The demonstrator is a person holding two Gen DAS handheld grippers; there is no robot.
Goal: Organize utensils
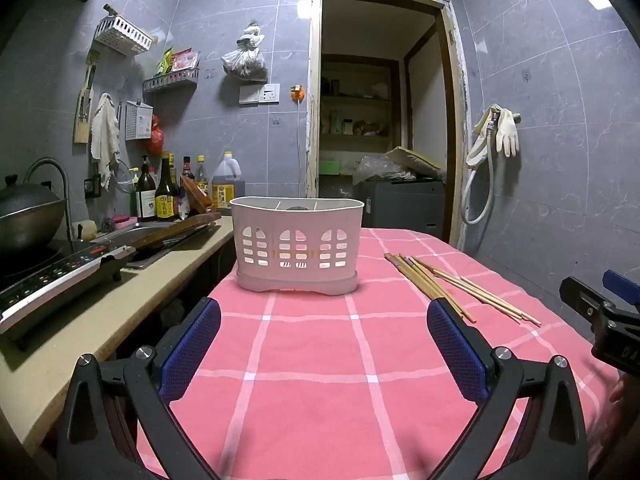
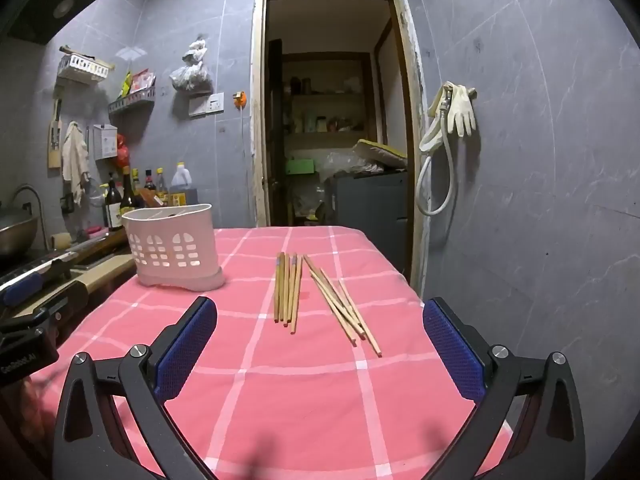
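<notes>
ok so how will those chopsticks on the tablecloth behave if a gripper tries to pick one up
The chopsticks look thin, stiff and light, so one should lift without bending. They lie flat on the soft pink cloth, so getting pads under one may be fiddly. Packed in loose bundles, neighbours will probably shift or roll when one is nudged.

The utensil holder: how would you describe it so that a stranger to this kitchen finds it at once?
Look at the table with the pink checked cloth in front of the doorway. On its far left corner, beside the counter, stands the utensil holder, a pale plastic basket with arched cut-outs. The chopsticks lie flat; it alone stands upright.
</notes>
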